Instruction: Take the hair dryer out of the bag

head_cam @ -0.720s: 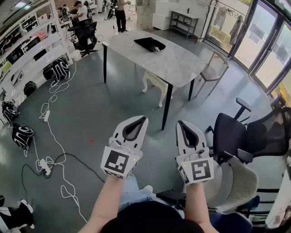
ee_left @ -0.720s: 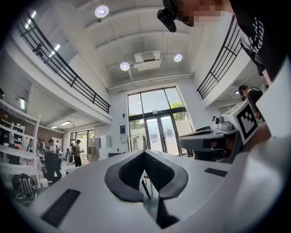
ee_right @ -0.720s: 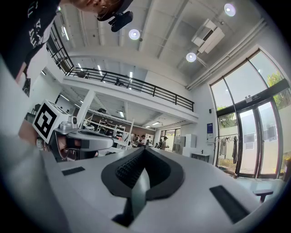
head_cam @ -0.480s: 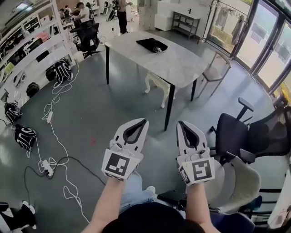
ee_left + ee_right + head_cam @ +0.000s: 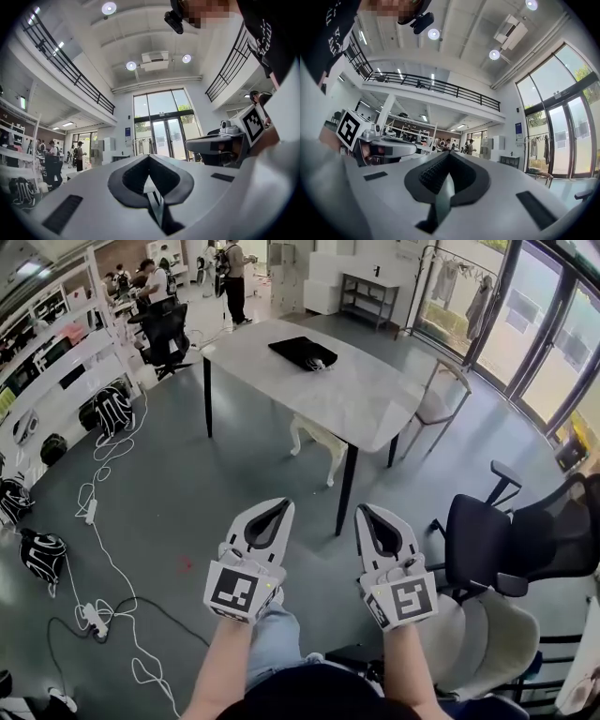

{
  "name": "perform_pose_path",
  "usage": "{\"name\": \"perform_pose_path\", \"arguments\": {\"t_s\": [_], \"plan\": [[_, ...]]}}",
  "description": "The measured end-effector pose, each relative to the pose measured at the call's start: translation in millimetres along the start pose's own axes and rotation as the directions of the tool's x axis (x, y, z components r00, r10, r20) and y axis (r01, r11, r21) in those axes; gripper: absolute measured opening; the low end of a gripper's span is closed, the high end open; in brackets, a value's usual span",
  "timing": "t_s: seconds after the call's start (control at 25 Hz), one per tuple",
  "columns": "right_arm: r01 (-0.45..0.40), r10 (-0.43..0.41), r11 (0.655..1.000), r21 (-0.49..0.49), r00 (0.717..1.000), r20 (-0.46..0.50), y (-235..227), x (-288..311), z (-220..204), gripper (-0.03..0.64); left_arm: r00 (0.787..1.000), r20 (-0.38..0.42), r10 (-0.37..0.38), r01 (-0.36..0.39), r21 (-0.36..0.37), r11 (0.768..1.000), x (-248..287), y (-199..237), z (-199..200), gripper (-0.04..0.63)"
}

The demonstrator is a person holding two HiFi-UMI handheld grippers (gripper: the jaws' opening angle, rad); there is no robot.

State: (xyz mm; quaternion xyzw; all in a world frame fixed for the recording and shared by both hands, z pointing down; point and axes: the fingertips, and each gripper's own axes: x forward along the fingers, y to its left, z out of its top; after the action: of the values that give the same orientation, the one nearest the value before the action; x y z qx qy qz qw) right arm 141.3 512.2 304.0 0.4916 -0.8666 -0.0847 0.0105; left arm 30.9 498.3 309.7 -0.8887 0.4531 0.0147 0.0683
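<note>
- jaws of the white left gripper point(image 5: 282, 507) and white right gripper point(image 5: 365, 512) are closed and empty
- both are carried level, likely for the approach
- flat black bag point(image 5: 300, 352) is seen on the grey marble-top table point(image 5: 367, 397), well apart
- hair dryer is not visible, presumably inside

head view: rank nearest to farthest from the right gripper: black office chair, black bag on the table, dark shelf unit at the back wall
1. black office chair, close on the right of the right gripper.
2. black bag, ahead on the far end of the white table.
3. dark shelf unit, beyond the table by the back wall.
</note>
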Motion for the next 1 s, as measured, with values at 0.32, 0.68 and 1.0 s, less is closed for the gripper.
{"name": "perform_pose_path", "arguments": {"t_s": [0.32, 0.68, 1.0], "plan": [[0.002, -0.002, 1.0, -0.015, 1.0, 0.016, -19, 137, 0, 0.023, 1.0, 0.015, -0.014, 0.014, 0.021, 1.0, 74, 120, -7, 0.011], [0.05, -0.05, 0.999, -0.005, 0.999, 0.002, -44, 241, -19, 0.023, 0.998, 0.006, -0.056, 0.056, 0.016, 0.998, 142, 208, -30, 0.011], [0.051, -0.051, 0.999, 0.017, 0.998, -0.044, -89, 314, -54, 0.023, 0.999, -0.025, -0.044, 0.044, -0.015, 0.999, 207, 260, -62, 0.011]]}}
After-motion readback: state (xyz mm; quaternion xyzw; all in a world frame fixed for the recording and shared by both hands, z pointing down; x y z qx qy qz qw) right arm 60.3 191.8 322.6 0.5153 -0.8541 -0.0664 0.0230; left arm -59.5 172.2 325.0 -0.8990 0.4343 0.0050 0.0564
